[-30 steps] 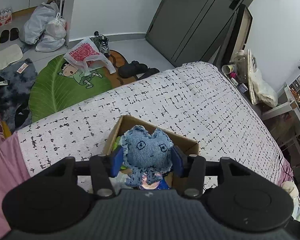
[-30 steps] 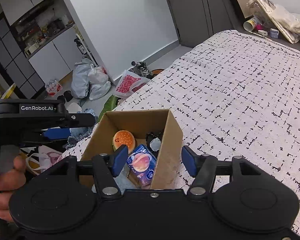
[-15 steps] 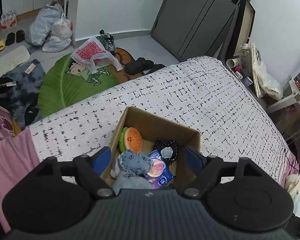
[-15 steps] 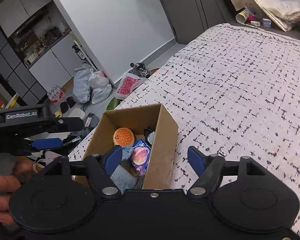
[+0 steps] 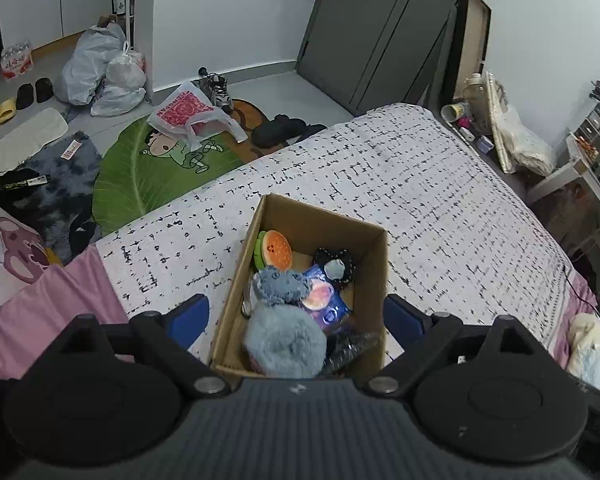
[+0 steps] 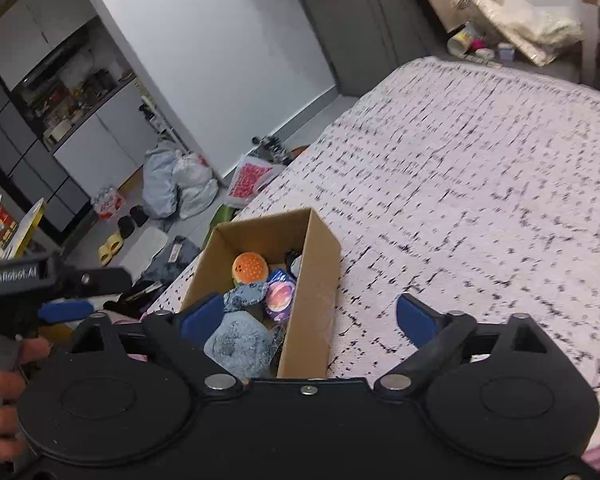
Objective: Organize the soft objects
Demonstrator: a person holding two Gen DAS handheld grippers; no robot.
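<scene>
1. One cardboard box [image 5: 374,276] sits near the bed's [image 5: 440,200] foot edge.
2. Inside: one burger plush [image 5: 275,247], one denim plush [image 5: 283,285], one fluffy blue toy [image 5: 285,344], one black pouch [image 5: 334,267].
3. Left gripper [image 5: 296,314]: jaws wide, empty.
4. Right gripper [image 6: 310,316]: jaws wide, empty.

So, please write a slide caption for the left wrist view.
Open left gripper above cardboard box holding denim plush and burger toy.

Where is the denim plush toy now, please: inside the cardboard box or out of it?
Inside. The denim plush toy lies in the cardboard box, beside the burger plush; the left gripper is open and empty.
</scene>
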